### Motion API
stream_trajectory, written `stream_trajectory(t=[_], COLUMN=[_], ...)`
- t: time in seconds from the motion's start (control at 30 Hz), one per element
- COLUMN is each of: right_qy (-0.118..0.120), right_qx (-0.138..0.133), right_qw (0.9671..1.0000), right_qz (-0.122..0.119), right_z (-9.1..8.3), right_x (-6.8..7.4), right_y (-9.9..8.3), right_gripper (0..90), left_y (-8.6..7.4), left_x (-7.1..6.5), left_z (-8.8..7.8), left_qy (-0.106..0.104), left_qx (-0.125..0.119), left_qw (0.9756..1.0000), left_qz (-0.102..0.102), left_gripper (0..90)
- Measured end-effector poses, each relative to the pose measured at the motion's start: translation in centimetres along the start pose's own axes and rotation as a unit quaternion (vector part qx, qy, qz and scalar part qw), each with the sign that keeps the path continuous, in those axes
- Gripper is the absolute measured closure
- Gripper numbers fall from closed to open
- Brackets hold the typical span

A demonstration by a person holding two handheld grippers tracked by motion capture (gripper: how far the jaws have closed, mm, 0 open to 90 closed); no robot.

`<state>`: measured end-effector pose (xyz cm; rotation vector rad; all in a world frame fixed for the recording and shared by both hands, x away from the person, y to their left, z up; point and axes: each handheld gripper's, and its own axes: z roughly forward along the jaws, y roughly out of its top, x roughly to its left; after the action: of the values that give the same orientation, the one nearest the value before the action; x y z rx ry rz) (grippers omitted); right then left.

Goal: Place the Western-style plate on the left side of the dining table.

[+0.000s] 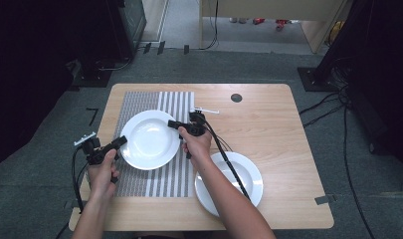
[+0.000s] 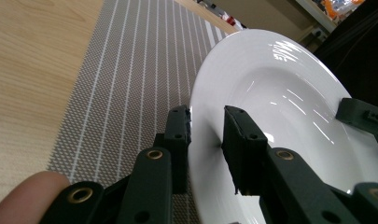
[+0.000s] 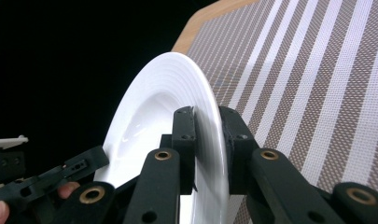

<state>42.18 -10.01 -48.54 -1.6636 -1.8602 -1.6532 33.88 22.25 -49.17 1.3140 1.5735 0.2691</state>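
Note:
A white deep plate (image 1: 149,142) sits over a grey striped placemat (image 1: 139,102) on the wooden table. My left gripper (image 1: 120,143) holds the plate's left rim and my right gripper (image 1: 173,124) holds its upper right rim. In the left gripper view the jaws of my left gripper (image 2: 207,126) straddle the plate (image 2: 289,93) at its edge, shut on it. In the right gripper view my right gripper (image 3: 206,121) clamps the rim of the plate (image 3: 149,107), with the placemat (image 3: 317,70) beyond.
A second white plate (image 1: 258,184) lies on the bare wood at the front right, partly under the person's right forearm and the gripper's cable. A dark round hole (image 1: 236,97) marks the table's far side. Cables trail across the floor at the right.

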Motion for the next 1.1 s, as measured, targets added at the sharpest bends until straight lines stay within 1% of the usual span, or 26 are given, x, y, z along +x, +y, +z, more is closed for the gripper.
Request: stream_trajectory(t=[0.03,0.07,0.2,0.27,0.3,0.33,0.37,0.47,0.5,0.57,0.6,0.63,0.67,0.7,0.73,0.77,0.8,0.83,0.87,0.9,0.93,0.97,1.0,1.03,1.1], right_qy=[0.0,-0.002,-0.005,-0.009,-0.009,-0.015,-0.019,-0.031,-0.036,-0.039,-0.049,-0.049,-0.058,-0.058,-0.065,-0.07,-0.082,-0.082,-0.103,-0.103,-0.104,-0.103,-0.105,-0.105,-0.097], right_qx=[0.0,0.001,0.003,0.001,0.001,0.002,0.005,0.01,0.011,0.012,0.012,0.012,0.013,0.013,0.015,0.017,0.02,0.02,0.027,0.027,0.028,0.017,0.008,0.008,-0.01], right_qw=[1.0,1.0,1.0,0.9999,0.9999,0.9999,0.9998,0.9995,0.9993,0.9991,0.9987,0.9987,0.9981,0.9981,0.9975,0.997,0.9958,0.9958,0.993,0.993,0.993,0.9931,0.9929,0.9929,0.9934], right_qz=[0.0,0.003,-0.001,0.008,0.008,0.008,0.007,0.0,-0.004,-0.005,-0.008,-0.008,-0.014,-0.014,-0.024,-0.028,-0.036,-0.036,-0.051,-0.051,-0.05,-0.053,-0.056,-0.056,-0.059], right_z=[0.0,0.6,1.2,1.6,1.6,1.8,2.0,2.3,2.4,2.4,2.5,2.5,2.6,2.6,2.6,2.6,2.5,2.5,2.4,2.4,2.3,1.9,1.7,1.7,0.8], right_x=[0.0,-0.1,-0.3,-0.6,-0.6,-0.9,-1.0,-1.3,-1.4,-1.4,-1.4,-1.4,-1.3,-1.3,-1.3,-1.3,-1.2,-1.2,-1.3,-1.3,-1.4,-1.3,-1.2,-1.2,-0.5], right_y=[0.0,0.2,0.5,0.6,0.6,0.4,0.3,0.0,0.0,-0.1,-0.1,-0.1,-0.2,-0.2,-0.2,-0.2,-0.2,-0.2,-0.2,-0.2,-0.1,0.2,0.4,0.4,1.2], right_gripper=[79.1,78.8,78.3,77.2,77.2,76.6,75.9,74.3,74.2,73.8,72.7,72.7,71.7,71.7,70.9,70.6,70.3,70.3,66.2,66.2,63.8,60.3,59.4,59.4,54.8], left_y=[0.0,0.0,0.1,0.0,0.0,-0.2,-0.2,-0.5,-0.6,-0.6,-0.6,-0.6,-0.7,-0.7,-0.6,-0.6,-0.4,-0.4,-0.1,-0.1,0.1,0.2,0.3,0.3,0.3], left_x=[0.2,0.5,0.7,0.7,0.7,0.6,0.6,0.8,0.8,0.7,0.6,0.6,0.4,0.4,0.3,0.3,0.2,0.2,0.2,0.2,0.1,0.1,0.0,0.0,-0.2], left_z=[0.2,0.4,0.6,0.9,0.9,1.1,1.1,1.6,1.6,1.7,1.7,1.7,1.7,1.7,1.6,1.6,1.2,1.2,0.7,0.7,0.5,0.3,0.1,0.1,-0.1], left_qy=[0.001,0.004,0.004,0.005,0.005,0.01,0.01,0.016,0.017,0.018,0.015,0.015,0.013,0.013,0.013,0.013,0.018,0.018,-0.001,-0.001,-0.002,-0.005,-0.011,-0.011,-0.014], left_qx=[-0.001,-0.001,-0.004,-0.006,-0.006,-0.004,-0.004,0.006,0.005,0.004,0.001,0.001,0.0,0.0,-0.006,-0.006,-0.018,-0.018,-0.026,-0.026,-0.028,-0.03,-0.032,-0.032,-0.029], left_qw=[1.0,1.0,1.0,1.0,1.0,0.9999,0.9999,0.9998,0.9998,0.9998,0.9998,0.9998,0.9998,0.9998,0.9997,0.9997,0.9993,0.9993,0.9993,0.9993,0.9992,0.9992,0.9991,0.9991,0.9992], left_qz=[-0.001,-0.004,-0.003,-0.003,-0.003,0.002,0.002,0.007,0.008,0.009,0.012,0.012,0.015,0.015,0.018,0.018,0.028,0.028,0.025,0.025,0.027,0.026,0.025,0.025,0.024], left_gripper=[72.4,72.4,72.3,71.3,70.2,69.5,69.1,68.0,67.6,66.3,65.1,63.6,62.1,60.8,59.8,58.2,57.5,57.8,57.2,55.7,55.7,53.7,52.9,52.2,50.8])
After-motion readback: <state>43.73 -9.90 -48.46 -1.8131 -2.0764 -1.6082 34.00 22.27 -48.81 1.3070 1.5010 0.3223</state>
